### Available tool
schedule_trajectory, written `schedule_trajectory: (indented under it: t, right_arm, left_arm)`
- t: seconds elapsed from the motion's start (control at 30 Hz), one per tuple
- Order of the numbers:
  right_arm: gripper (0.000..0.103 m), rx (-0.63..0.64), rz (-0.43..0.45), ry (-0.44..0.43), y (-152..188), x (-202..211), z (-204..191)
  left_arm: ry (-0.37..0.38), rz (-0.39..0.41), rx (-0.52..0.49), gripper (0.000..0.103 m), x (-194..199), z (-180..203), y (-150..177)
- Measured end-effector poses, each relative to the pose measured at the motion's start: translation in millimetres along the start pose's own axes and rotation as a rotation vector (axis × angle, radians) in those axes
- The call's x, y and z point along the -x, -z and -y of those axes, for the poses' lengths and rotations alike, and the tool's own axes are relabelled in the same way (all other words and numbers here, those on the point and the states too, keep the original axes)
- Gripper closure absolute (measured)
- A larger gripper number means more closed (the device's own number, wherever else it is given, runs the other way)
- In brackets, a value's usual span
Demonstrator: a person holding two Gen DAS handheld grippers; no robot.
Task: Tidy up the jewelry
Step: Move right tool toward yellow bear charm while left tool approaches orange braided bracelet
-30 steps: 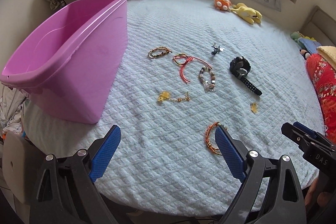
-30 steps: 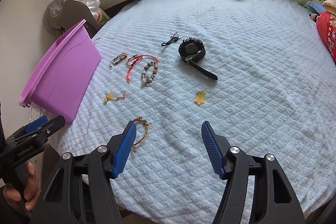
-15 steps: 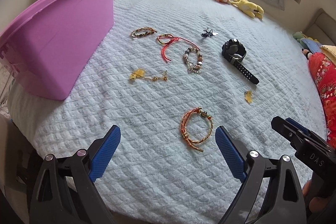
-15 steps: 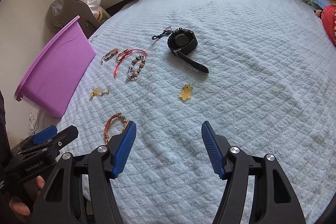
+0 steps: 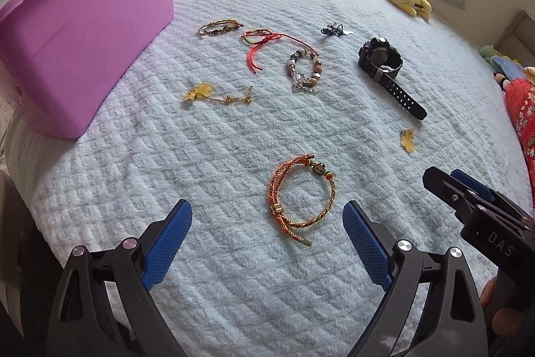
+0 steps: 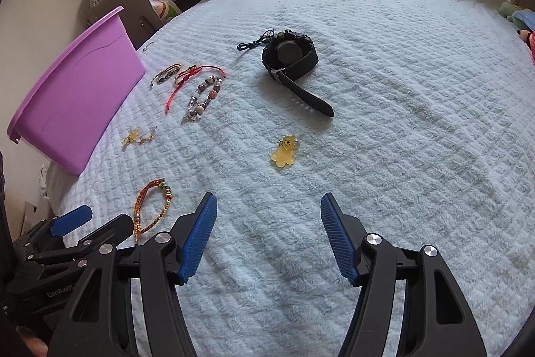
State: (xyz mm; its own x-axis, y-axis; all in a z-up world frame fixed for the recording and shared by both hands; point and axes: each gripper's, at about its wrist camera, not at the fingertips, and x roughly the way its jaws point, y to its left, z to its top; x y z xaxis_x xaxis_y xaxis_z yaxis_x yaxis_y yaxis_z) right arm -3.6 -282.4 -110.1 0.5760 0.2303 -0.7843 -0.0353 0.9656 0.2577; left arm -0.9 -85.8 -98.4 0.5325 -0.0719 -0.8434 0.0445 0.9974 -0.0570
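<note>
Orange braided bracelet (image 5: 301, 196) is seen on the bedspread (image 5: 234, 136) at 12 o'clock of the empty, wide-open left gripper (image 5: 267, 236); the right gripper (image 6: 267, 240), likewise spread, is farther.

The right gripper (image 6: 267, 216) hangs agape over the blanket (image 6: 401, 122); the yellow bear charm (image 6: 285, 150) lies just ahead, the braided bracelet (image 6: 152, 206) to its left.
</note>
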Motion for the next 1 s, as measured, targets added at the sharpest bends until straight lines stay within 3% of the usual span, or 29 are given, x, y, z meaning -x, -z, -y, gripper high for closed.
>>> schedule_trajectory:
  t: [1.0]
  right_arm:
    - [0.041,0.091,0.010,0.045,-26,-51,7]
  left_arm:
    - [-0.046,0.026,0.046,0.013,-38,10,1]
